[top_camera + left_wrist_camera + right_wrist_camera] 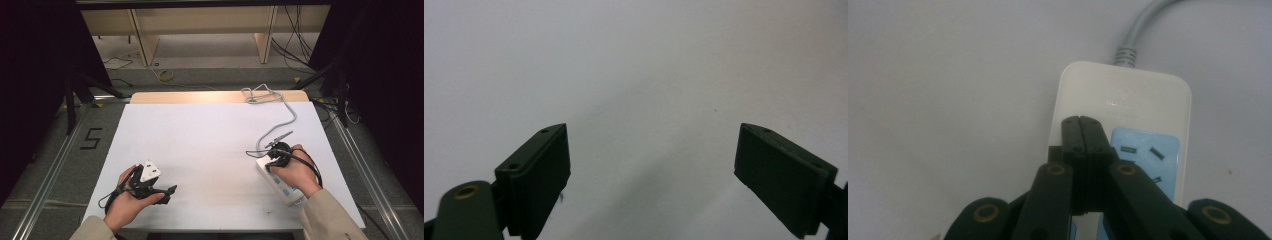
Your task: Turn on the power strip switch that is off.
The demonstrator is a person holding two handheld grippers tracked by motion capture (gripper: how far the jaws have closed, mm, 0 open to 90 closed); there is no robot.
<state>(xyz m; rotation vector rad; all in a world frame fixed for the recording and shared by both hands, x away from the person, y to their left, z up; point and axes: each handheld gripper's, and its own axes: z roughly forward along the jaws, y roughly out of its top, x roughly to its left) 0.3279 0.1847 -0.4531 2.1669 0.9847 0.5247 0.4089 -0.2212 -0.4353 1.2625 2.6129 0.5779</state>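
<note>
A white power strip [285, 187] with blue socket panels lies at the table's right front, partly under a person's right hand. Its grey cable [287, 117] runs toward the far edge and coils there. My right gripper [270, 159] is shut, with nothing between its jaws. In the right gripper view its tips [1081, 125] rest over the power strip [1148, 100] near the cable end, beside a blue socket panel [1148, 150]; whether they touch it is unclear. My left gripper [169, 194] is held at the left front, open, above bare white table [639, 75].
The white table top [200, 145] has a wooden strip [200, 97] along its far edge. Metal rails run along both sides on the floor. Shelving and loose cables [295, 45] lie beyond the table.
</note>
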